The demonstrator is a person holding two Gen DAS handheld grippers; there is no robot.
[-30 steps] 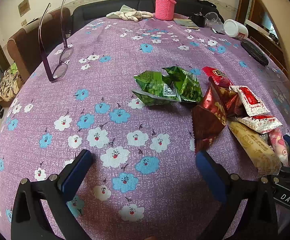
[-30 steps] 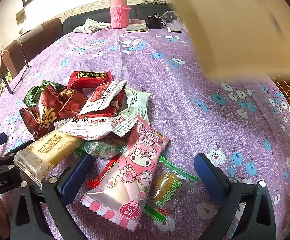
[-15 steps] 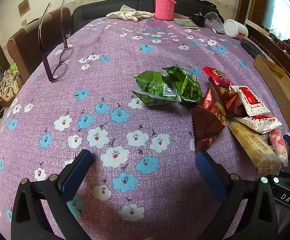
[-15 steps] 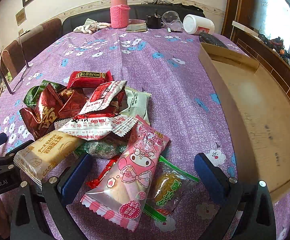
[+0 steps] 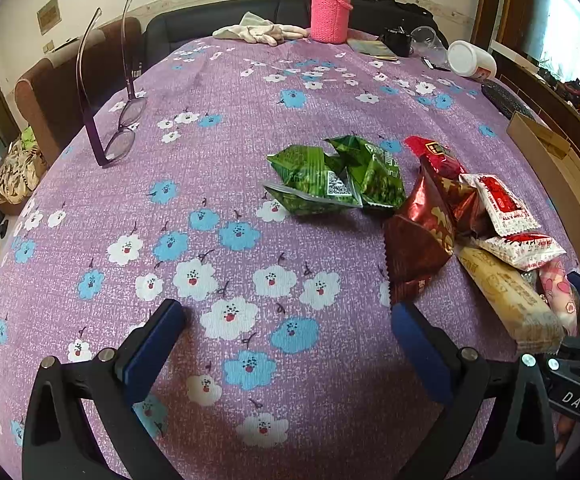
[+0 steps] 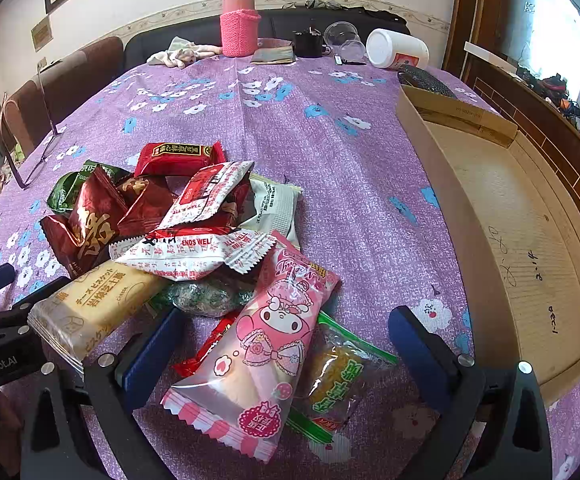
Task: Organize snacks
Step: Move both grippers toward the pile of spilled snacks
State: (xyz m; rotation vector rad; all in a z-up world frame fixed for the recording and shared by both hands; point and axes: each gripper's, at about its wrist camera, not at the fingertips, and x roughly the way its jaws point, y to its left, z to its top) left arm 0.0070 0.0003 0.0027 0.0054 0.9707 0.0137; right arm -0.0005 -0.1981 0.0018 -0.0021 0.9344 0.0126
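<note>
A heap of snack packets lies on the purple flowered tablecloth (image 5: 210, 184). In the right wrist view a pink cartoon packet (image 6: 258, 344) and a yellow-green packet (image 6: 342, 376) lie between the fingers of my open right gripper (image 6: 286, 344). Behind them are a beige biscuit bar (image 6: 90, 304), white-red packets (image 6: 194, 252), dark red packets (image 6: 94, 216) and a red bar (image 6: 178, 156). An empty cardboard box (image 6: 462, 240) stands to the right. My left gripper (image 5: 286, 344) is open over bare cloth, with green packets (image 5: 330, 180) and a dark red packet (image 5: 418, 240) ahead of it.
Purple glasses (image 5: 110, 120) stand at the left. At the far end are a pink-sleeved flask (image 5: 330, 12), a white cloth (image 5: 262, 32), a white jar on its side (image 5: 470, 60), clear cups (image 6: 342, 36) and a dark remote (image 6: 426, 80). Chairs and a sofa ring the table.
The cardboard box came down from above at the right and now rests flat on the table beside the snacks. Neither gripper has moved.
</note>
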